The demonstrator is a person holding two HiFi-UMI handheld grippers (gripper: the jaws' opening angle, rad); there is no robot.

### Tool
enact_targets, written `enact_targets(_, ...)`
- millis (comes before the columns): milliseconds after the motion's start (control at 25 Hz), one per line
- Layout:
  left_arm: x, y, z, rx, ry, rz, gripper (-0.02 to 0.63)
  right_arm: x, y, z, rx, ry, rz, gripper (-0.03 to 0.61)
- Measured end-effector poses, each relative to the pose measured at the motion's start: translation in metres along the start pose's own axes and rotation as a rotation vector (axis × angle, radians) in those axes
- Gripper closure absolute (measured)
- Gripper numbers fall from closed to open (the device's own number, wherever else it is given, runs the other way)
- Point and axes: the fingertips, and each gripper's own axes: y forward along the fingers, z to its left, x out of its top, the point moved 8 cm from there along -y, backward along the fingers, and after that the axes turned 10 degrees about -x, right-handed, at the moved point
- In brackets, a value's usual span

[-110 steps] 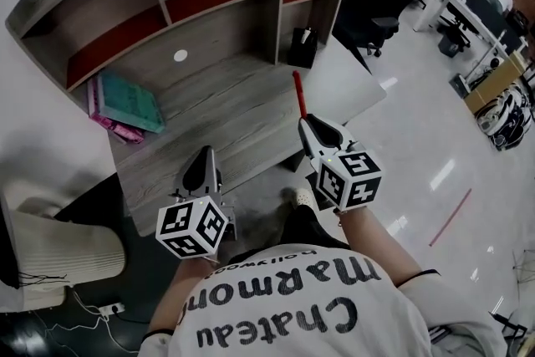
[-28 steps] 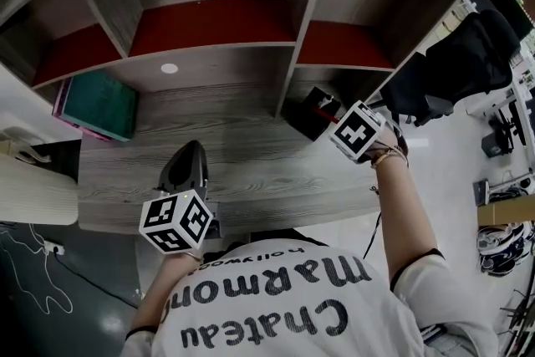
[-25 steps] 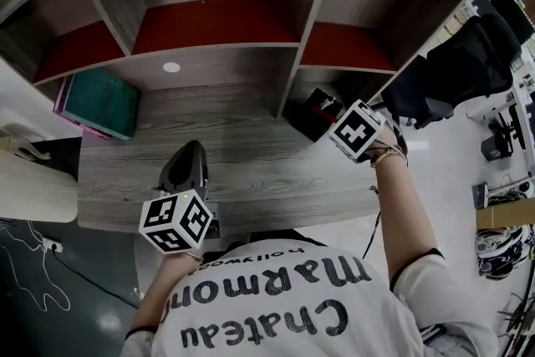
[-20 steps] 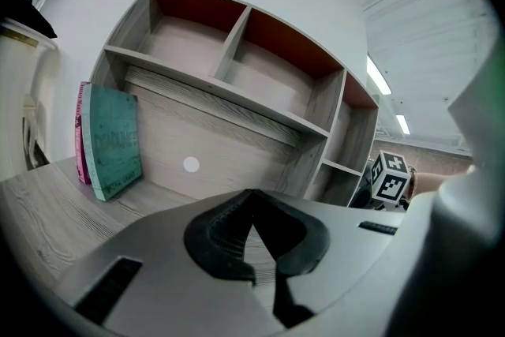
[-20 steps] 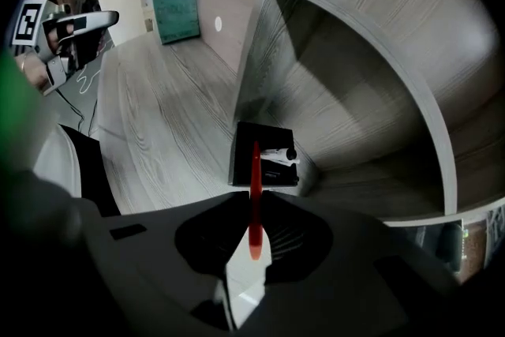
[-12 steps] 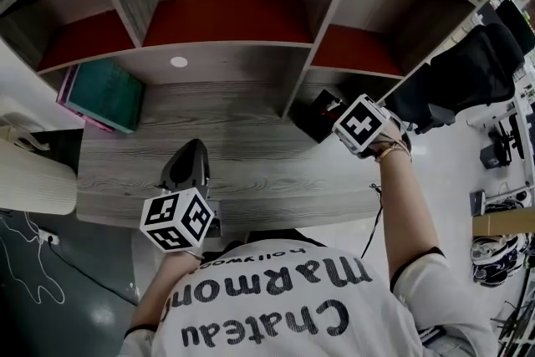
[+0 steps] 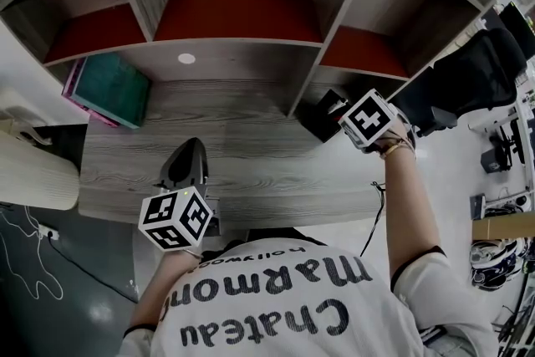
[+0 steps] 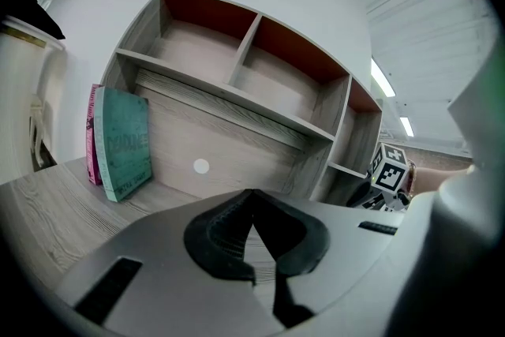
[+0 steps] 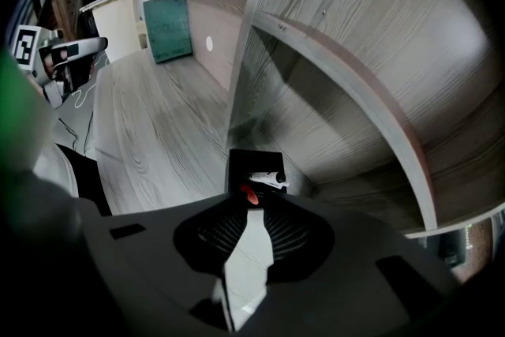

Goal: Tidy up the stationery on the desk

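At the right rear corner of the desk (image 7: 251, 159), under the right-hand shelf bay, the right gripper (image 9: 249, 207) points steeply down. Its jaws are a little apart and have just been opening, and nothing is pinched between the pads. Just beyond the fingertips shows the top of the red pen (image 9: 248, 196), standing in the black pen holder (image 9: 241, 166) beside a white pen (image 9: 266, 178). The pen's long axis seems to run nearly in line with the gripper, so I judge that any pull-away should go back up along that line, not sideways. The left gripper (image 8: 252, 192), jaws together and empty, hovers over the desk's front edge, well apart from the holder. The books (image 7: 109, 92) lean at the left rear corner.
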Motion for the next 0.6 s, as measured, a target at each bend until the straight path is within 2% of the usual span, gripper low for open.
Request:
enact_targets(120,0.001,-0.002,0.000,-0.005,0.000,-0.004,0.603,0.002,-0.007,0.001,0.008,0.037,-0.031,0.506)
enact_targets(280,0.003,-0.002,-0.001,-0.014,0.001,-0.003,0.603,0.008,-0.020,-0.004,-0.044,0.078,-0.120,0.521)
enact_targets(600,0.012,0.003,-0.008,-0.048,0.019,-0.014,0.603,0.017,-0.054,0.001,-0.063,0.260,-0.333,0.560)
